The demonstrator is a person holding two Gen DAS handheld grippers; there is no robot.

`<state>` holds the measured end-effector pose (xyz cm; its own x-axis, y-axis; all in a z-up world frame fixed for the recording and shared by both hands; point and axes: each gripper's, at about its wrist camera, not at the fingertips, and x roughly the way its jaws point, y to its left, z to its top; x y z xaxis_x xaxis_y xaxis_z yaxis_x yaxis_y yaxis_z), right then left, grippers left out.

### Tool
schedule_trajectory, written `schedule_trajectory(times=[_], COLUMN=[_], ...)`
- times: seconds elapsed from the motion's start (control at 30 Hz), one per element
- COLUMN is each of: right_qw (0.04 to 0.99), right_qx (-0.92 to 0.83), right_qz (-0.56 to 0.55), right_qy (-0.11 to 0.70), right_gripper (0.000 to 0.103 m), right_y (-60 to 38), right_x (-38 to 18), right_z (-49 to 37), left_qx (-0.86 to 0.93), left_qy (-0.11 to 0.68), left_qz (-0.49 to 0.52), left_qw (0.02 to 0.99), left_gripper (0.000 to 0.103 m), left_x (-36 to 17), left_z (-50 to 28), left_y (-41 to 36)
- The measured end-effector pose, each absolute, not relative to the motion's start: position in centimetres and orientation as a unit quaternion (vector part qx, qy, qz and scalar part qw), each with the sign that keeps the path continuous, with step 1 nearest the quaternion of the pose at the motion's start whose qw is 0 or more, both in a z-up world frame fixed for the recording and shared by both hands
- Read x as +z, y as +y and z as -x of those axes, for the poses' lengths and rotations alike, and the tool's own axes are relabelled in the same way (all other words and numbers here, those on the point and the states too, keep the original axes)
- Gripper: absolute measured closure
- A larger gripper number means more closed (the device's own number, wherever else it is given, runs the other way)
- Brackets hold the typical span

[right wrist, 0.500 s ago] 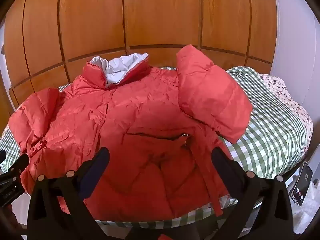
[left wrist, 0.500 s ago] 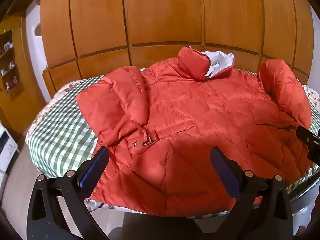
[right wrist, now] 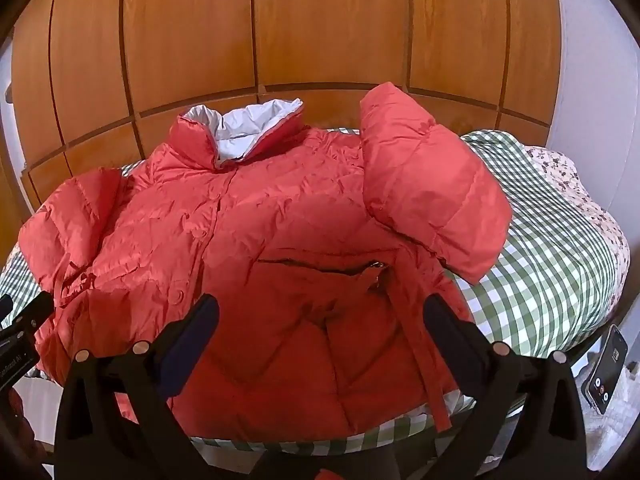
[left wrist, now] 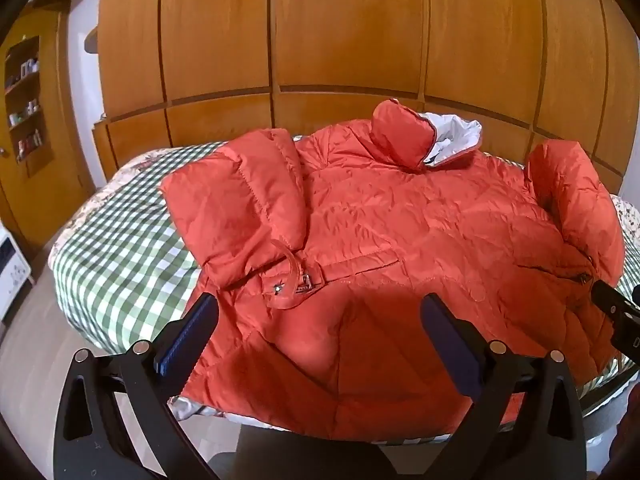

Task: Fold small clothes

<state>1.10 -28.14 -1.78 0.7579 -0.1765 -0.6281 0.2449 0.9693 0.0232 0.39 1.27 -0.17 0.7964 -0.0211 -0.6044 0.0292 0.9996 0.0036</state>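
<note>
A red puffer jacket (left wrist: 400, 232) with a white lining lies spread front-up on a table with a green checked cloth (left wrist: 120, 248). It also shows in the right wrist view (right wrist: 280, 240). Its left sleeve (left wrist: 240, 208) and right sleeve (right wrist: 432, 196) are folded inward onto the body. My left gripper (left wrist: 320, 320) is open and empty, hovering over the hem on the left half. My right gripper (right wrist: 320, 320) is open and empty, over the hem on the right half, near the pocket zipper (right wrist: 320, 266). A belt with a buckle (left wrist: 296, 284) lies by the left sleeve.
A wooden panelled wardrobe (left wrist: 320, 40) stands right behind the table. A phone (right wrist: 606, 376) lies low at the right, beyond the table edge. Shelves (left wrist: 24, 96) and a white appliance (left wrist: 12, 268) stand at the far left. The other gripper's tip shows at each view's edge (left wrist: 616, 312).
Both grippers have stayed almost still and open. The jacket has not visibly moved.
</note>
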Motion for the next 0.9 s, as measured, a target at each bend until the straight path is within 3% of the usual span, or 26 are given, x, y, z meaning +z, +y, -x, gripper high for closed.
schedule_trajectory(times=[0.9], right_qw=[0.930], right_qx=[-0.109], right_qz=[-0.057], right_qy=[0.346], right_gripper=[0.002], right_y=[-28.32], right_x=[-2.32], right_z=[-1.46], left_qx=[-0.015], left_qy=[0.333], left_qz=[-0.002], left_qw=[0.943], left_gripper=[0.003], left_x=[-0.74], left_z=[-0.72], left_y=[1.23])
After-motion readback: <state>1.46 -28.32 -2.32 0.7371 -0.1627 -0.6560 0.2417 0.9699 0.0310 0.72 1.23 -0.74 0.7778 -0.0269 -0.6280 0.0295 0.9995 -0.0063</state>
